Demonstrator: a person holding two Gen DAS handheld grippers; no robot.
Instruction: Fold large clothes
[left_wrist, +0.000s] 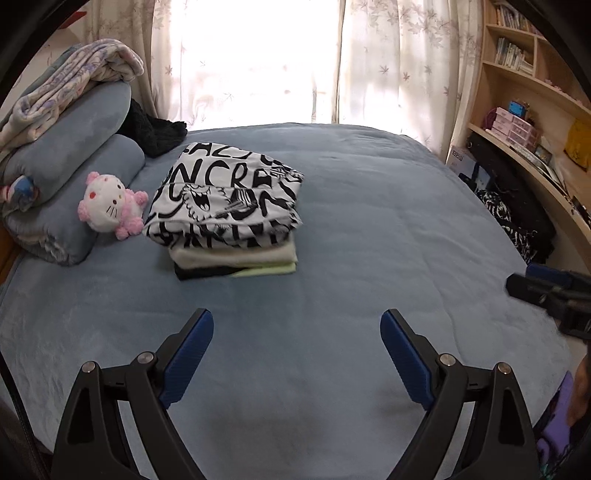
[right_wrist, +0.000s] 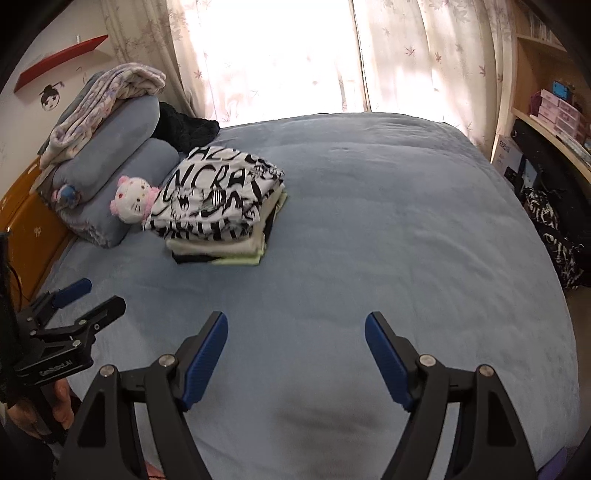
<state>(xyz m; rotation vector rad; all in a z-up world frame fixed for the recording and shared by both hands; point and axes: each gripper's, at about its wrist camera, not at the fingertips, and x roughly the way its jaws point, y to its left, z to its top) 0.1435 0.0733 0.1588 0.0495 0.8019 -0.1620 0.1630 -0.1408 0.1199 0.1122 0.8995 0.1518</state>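
A: How are the claws seen?

B: The left gripper (left_wrist: 297, 325) and the right gripper (right_wrist: 295, 326) are held apart, nothing between them, over the blue bed cover (left_wrist: 369, 229).

A: And the clothes?

B: A folded stack (left_wrist: 225, 214) is placed far left, beside a plush toy (left_wrist: 110, 205) and rolled bedding (left_wrist: 74, 162). Curtains (left_wrist: 388, 55) are hung beyond; shelves (left_wrist: 524, 74) are seen right.

A: Writing?

B: "CRA" is read on the top garment (left_wrist: 229, 192), and, seemingly, "GenRobot.AI" on the left gripper.

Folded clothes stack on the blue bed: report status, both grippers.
Left gripper open, empty. Right gripper open, empty. Black-and-white lettered garment folded atop stack. Pink-and-white plush cat beside it, nothing in the way.
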